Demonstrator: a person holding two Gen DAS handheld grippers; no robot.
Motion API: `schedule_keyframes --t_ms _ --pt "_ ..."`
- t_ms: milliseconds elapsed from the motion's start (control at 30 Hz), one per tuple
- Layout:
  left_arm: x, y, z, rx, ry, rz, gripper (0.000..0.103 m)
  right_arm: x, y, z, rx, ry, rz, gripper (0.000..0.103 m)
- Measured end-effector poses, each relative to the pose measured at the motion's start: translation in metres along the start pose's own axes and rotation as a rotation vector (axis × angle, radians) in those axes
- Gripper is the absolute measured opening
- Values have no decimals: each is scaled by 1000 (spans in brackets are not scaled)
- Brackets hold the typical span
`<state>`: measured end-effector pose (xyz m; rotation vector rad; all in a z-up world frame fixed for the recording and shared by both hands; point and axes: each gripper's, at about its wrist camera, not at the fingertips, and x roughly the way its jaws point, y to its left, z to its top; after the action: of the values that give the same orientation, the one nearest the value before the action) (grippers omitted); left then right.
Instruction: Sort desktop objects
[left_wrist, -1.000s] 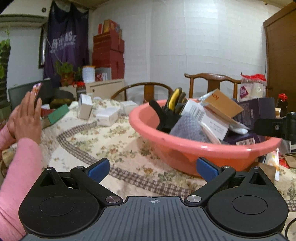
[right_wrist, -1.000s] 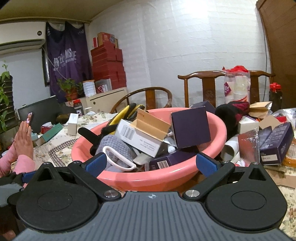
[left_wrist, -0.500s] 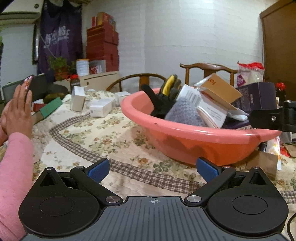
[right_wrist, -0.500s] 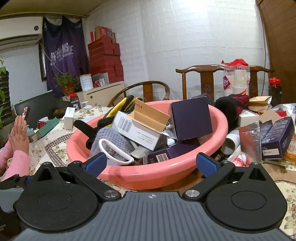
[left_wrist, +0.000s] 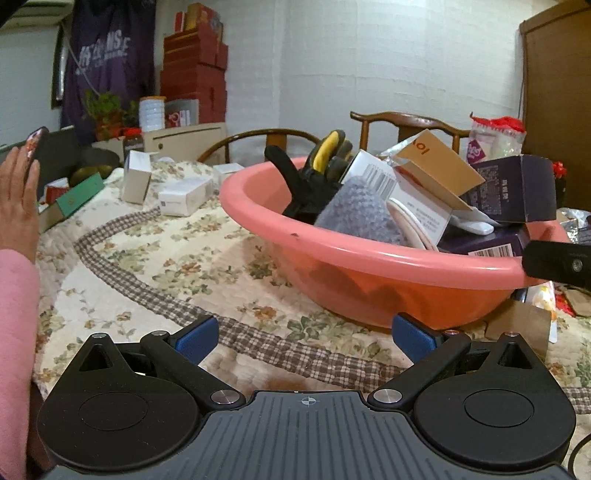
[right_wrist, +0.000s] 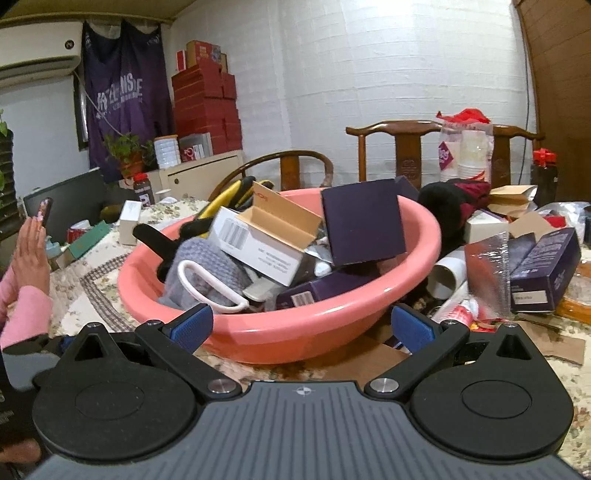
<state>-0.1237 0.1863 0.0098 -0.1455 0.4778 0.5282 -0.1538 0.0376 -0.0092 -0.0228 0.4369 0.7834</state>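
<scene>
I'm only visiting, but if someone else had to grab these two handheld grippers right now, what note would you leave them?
Left gripper: open, holding nothing, low over the floral quilted tablecloth in front of the basin.
Right gripper: open, holding nothing, facing the basin's near rim.
Round pink plastic basin: heaped with a black-and-yellow work glove, grey knitted cloth, white barcoded carton with open brown flap and dark purple square box.
More boxes and packaging lie on the table to the basin's right; small white boxes to its left.
Done: nothing picked yet, as far as shown.
Left: apparently all the sorting.
</scene>
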Motion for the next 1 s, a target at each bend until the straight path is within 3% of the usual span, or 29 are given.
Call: schedule_keyframes --t_ms 333,633,1000 --pt "5 -11 1 34 14 -5 103 2 -15 1 56 16 18 103" --pt "7 -20 4 57 14 -17 103 -13 -16 2 1 64 -49 103" --pt "-1 -33 8 91 8 -26 103 -13 -29 0 41 163 -84 103"
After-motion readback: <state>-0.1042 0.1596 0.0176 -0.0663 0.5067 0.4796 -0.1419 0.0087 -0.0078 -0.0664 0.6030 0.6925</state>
